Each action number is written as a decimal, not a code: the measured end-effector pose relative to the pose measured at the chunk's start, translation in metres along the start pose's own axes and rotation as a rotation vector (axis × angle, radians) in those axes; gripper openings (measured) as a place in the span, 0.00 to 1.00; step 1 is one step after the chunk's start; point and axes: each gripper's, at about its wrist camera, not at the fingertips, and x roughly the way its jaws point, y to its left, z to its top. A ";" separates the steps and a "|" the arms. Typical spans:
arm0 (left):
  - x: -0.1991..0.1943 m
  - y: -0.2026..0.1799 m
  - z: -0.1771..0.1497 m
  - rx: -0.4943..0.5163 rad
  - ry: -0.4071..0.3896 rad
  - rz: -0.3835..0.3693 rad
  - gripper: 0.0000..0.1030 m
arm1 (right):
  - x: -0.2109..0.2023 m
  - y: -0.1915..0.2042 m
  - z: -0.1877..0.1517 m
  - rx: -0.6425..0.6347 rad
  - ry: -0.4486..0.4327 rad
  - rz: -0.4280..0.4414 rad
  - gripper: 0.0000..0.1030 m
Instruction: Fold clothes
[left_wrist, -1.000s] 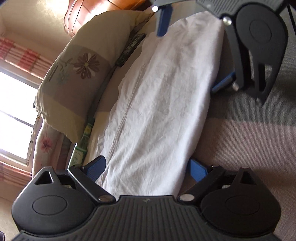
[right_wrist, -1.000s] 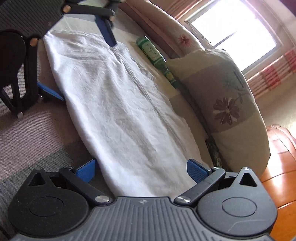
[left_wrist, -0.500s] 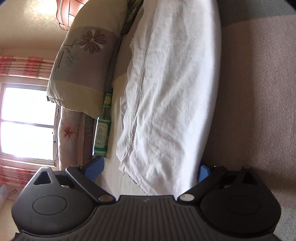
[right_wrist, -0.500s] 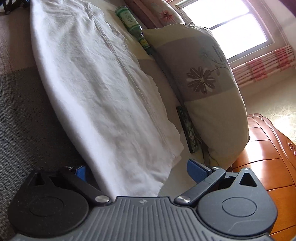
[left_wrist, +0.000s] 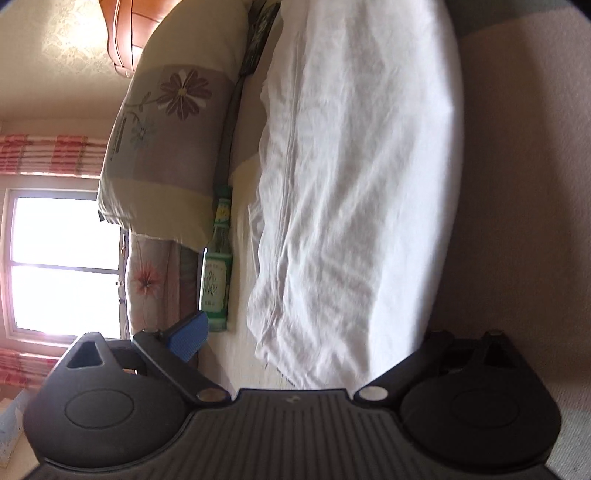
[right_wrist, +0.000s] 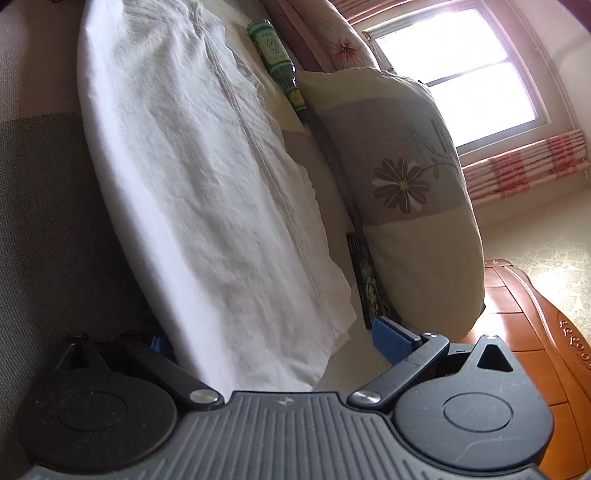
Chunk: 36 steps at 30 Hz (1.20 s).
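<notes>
Left wrist view: left tongs (left_wrist: 306, 354) spread wide astride the near end of the white garment (left_wrist: 354, 192), gripping nothing; right tongs (right_wrist: 273, 341) likewise wide, empty. Garment lies lengthwise on the bed (left_wrist: 517, 184), beside green bottle (left_wrist: 218, 266) and floral pillow (left_wrist: 173, 147).

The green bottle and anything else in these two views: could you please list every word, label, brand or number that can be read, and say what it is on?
Nothing can be read with confidence.
green bottle: pale label with printed characters, too blurred to read in either view.
flat dark packet beside the floral pillow: patterned print, no legible text.
left gripper and right gripper: a small embossed mark on each body, not a readable word.
</notes>
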 end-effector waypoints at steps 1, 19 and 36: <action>0.001 -0.001 0.001 0.015 -0.001 -0.001 0.94 | 0.000 0.004 0.002 -0.021 -0.003 -0.004 0.98; -0.004 -0.045 0.011 0.056 -0.022 -0.033 0.00 | -0.006 0.060 0.011 -0.198 -0.048 0.017 0.09; -0.040 -0.022 0.009 0.095 -0.076 -0.039 0.00 | -0.028 0.025 0.011 -0.142 -0.051 0.043 0.06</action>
